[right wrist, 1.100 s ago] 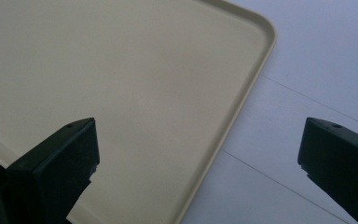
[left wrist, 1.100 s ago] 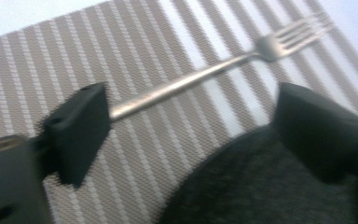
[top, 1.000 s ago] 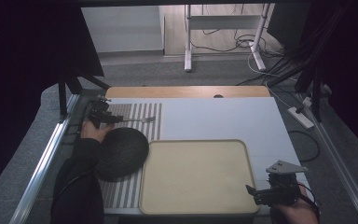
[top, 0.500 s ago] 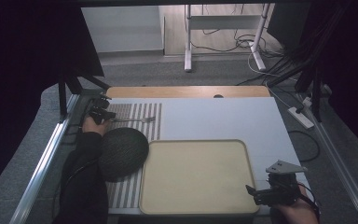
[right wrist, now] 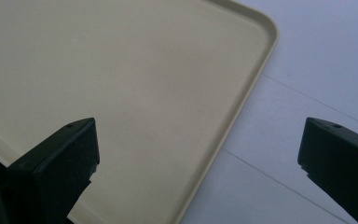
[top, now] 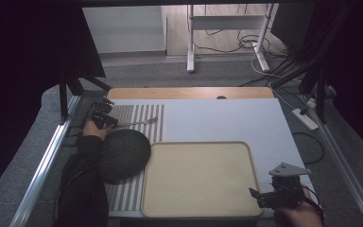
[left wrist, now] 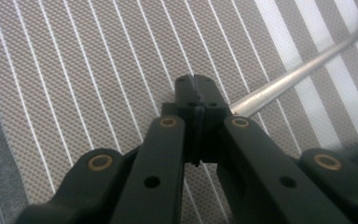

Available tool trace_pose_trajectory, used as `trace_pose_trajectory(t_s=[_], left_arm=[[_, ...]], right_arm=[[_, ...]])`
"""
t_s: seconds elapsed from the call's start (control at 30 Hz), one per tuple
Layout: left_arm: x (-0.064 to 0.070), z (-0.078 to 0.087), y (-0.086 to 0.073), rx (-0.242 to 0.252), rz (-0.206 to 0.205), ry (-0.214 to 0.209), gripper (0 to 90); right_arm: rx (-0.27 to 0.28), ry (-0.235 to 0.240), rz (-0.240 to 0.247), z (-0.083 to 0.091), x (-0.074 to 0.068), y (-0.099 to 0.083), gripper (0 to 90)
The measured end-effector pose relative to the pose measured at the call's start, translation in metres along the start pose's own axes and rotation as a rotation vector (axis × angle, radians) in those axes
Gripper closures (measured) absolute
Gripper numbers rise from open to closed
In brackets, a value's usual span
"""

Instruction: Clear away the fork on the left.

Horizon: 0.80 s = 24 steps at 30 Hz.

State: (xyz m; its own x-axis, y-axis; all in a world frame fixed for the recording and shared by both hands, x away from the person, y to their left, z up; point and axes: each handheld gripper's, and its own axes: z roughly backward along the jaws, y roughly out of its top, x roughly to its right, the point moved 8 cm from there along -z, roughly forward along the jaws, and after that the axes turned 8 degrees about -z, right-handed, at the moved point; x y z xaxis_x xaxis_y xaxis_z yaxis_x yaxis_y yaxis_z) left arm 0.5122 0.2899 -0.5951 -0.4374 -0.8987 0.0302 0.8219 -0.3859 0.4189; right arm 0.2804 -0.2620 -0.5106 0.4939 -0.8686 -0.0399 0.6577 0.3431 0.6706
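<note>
Metal fork (left wrist: 292,79) is clamped by its handle in the left gripper (left wrist: 196,93) over the striped mat (left wrist: 74,70); the right gripper (right wrist: 198,154) is held wide apart beside the beige tray (right wrist: 242,100).

My left arm reaches far forward, its black left tongs (top: 105,118) pinched fully together, jaw tips touching. My right hand (top: 297,213) sits low and near me, holding the black right tongs (top: 264,197) with jaws spread wide apart.

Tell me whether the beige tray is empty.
Empty: the tray shows bare beige across its whole floor, in the right gripper view too.
</note>
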Motion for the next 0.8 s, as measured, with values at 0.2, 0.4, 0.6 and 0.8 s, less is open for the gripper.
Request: trace_pose_trajectory(t_s=[0.2, 0.4, 0.6, 0.8], left_arm=[[0.011, 0.005, -0.008, -0.032, -0.019, -0.046, 89.2], [0.018, 0.007, -0.012, -0.05, -0.035, -0.065, 89.1], [0.014, 0.01, -0.007, -0.003, 0.011, -0.084, 71.9], [0.02, 0.014, 0.006, 0.06, 0.0, -0.1, 41.4]], right_arm=[[0.0, 0.0, 0.002, 0.0, 0.0, 0.0, 0.0], [-0.003, 0.0, 0.008, -0.001, -0.001, 0.0, 0.0], [-0.004, -0.001, 0.009, 0.0, -0.001, 0.0, 0.0], [-0.005, -0.001, 0.013, -0.001, -0.001, 0.0, 0.0]])
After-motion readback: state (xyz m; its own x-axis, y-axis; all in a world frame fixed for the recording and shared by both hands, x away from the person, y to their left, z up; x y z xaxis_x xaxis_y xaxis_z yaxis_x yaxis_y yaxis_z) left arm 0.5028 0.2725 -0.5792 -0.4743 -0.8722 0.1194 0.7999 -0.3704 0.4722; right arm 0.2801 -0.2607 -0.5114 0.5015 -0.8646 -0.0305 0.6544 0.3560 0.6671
